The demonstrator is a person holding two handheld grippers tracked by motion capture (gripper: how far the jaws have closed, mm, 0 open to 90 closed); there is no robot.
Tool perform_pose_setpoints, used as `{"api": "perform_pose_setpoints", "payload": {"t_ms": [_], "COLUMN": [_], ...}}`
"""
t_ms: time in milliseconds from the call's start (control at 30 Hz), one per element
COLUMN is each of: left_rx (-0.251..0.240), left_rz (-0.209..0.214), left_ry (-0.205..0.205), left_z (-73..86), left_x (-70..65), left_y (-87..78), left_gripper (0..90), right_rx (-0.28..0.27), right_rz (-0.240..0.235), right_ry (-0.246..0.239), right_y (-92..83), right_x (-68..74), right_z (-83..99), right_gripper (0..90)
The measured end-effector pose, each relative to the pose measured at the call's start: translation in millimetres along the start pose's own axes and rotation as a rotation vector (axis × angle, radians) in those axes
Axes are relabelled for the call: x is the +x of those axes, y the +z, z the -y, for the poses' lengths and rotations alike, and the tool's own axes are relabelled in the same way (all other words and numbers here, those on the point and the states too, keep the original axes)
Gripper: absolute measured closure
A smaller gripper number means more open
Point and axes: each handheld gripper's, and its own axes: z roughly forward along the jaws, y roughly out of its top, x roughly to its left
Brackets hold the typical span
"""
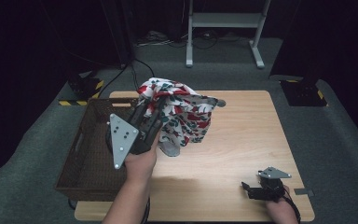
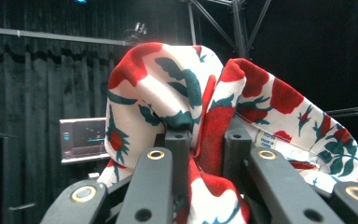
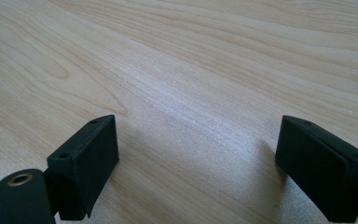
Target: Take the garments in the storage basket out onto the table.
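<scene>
The left tongs [image 1: 145, 112] are clenched on a floral cloth [image 1: 182, 112], white with red flowers and green leaves, holding it up above the bench [image 1: 242, 135] just beside the brown woven basket [image 1: 91, 154] at the bench's left edge. In the left gripper view the cloth [image 2: 177, 93] bunches between the two black jaws and drapes over them. The right tongs [image 1: 248, 189] rest near the bench's front right corner, released, their jaws wide apart over bare wood [image 3: 191, 70].
</scene>
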Motion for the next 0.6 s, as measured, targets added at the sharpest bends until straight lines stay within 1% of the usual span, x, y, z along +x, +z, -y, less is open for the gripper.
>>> {"api": "perform_pose_setpoints", "payload": {"t_ms": [167,367,600], "left_rx": [-0.003,-0.005,-0.009], "left_rz": [0.030,0.062,0.093], "left_ry": [-0.004,-0.021,-0.034], "left_z": [0.2,1.6,2.3], "left_x": [-10.8,-23.3,-38.7], "left_y": [10.2,23.3,33.2], "left_gripper": [77.1,77.1,77.1], "right_rx": [-0.001,0.000,0.001], "right_rz": [-0.001,-0.003,-0.002], "right_ry": [-0.003,-0.002,-0.003], "right_y": [0.0,-0.1,0.0], "right_x": [-0.1,-0.1,0.1], "right_z": [0.0,0.0,0.0], "right_gripper": [12.9,12.9,12.9]}}
